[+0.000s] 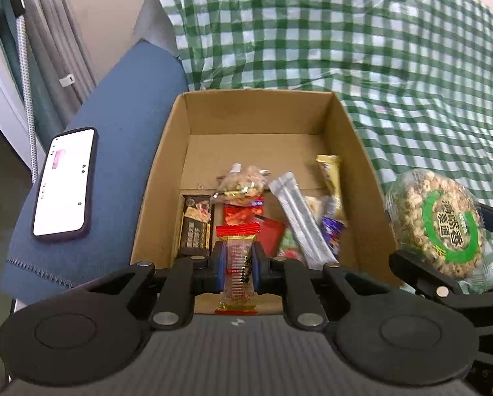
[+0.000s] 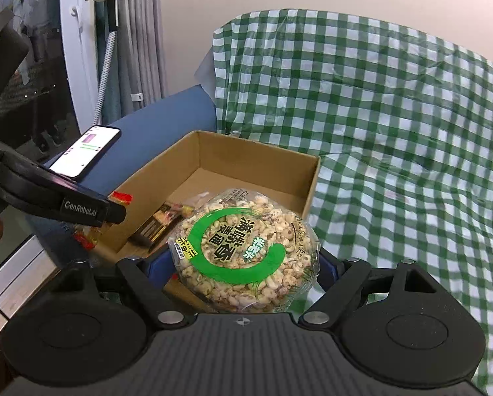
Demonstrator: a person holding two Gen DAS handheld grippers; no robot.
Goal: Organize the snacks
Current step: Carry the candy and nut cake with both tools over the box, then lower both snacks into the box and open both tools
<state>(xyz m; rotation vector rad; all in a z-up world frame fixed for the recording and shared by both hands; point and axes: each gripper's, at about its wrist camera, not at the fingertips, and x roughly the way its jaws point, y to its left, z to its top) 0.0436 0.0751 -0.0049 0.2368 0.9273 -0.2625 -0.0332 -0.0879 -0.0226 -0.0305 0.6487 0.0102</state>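
In the left wrist view, a phone (image 1: 64, 183) with a lit screen lies at the left of the frame on a blue padded armrest (image 1: 114, 151). Right of it, in the middle, stands an open cardboard box (image 1: 352, 151). On its floor, from left to right, lie a dark bar (image 1: 196, 227), a clear bag of nuts (image 1: 243, 186) over red packets (image 1: 243, 214), a long silver sachet (image 1: 300, 221) leaning on the pile, and a gold wrapper (image 1: 330, 178) by the right wall. At the bottom centre the left gripper (image 1: 239, 260) is closed narrowly on a small red-and-gold wrapped candy (image 1: 238, 264), held upright at the box's near edge. At the right of the frame sits a round pack of puffed grain rings (image 1: 438, 224) with a green band, against a green checked cloth (image 1: 345, 39) that fills the upper right.

In the right wrist view, the left gripper's arm crosses the left side, the candy's red ends showing by its tip. The phone (image 2: 88, 151) lies upper left on the armrest (image 2: 167, 112), the box (image 2: 246, 161) in the centre. Bottom centre, the right gripper (image 2: 246, 264) stands wide, clamped on both sides of the round pack (image 2: 243, 254), which hangs above the box's near right corner. The checked cloth (image 2: 395, 115) covers the right.
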